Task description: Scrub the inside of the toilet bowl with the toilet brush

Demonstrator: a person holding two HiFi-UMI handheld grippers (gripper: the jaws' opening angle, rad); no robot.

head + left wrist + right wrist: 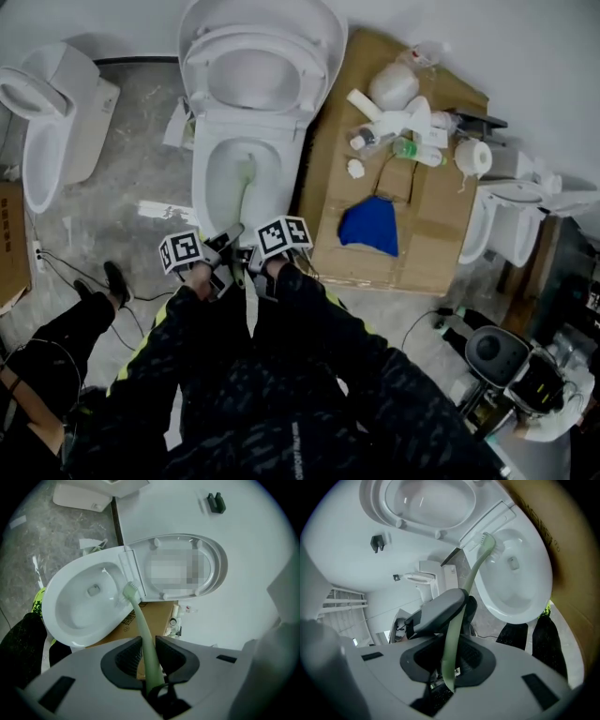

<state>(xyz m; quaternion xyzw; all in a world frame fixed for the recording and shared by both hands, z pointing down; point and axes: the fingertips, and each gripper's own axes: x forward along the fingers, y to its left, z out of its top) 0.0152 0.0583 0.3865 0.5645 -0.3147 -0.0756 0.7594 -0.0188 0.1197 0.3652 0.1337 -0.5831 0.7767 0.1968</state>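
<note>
A white toilet stands ahead with its lid [255, 70] raised and its bowl [239, 178] open. A pale green toilet brush [246, 192] reaches from my hands down into the bowl. Its bristle head [129, 590] rests against the rear inner wall of the bowl [77, 616], just below the seat hinge. My left gripper [149, 654] is shut on the brush handle [141, 626]. My right gripper [449, 660] is shut on the same handle [457, 620] farther back, just behind the left gripper [438, 609]. In the right gripper view the brush head [488, 542] touches the bowl [522, 590] by the rim.
Flattened cardboard [422, 253] lies right of the toilet with a blue cloth [370, 227], bottles [403, 127] and a paper roll [473, 157] on it. Other toilets stand at the left [47, 122] and right [511, 220]. Cables and a person's leg [66, 328] are at the left.
</note>
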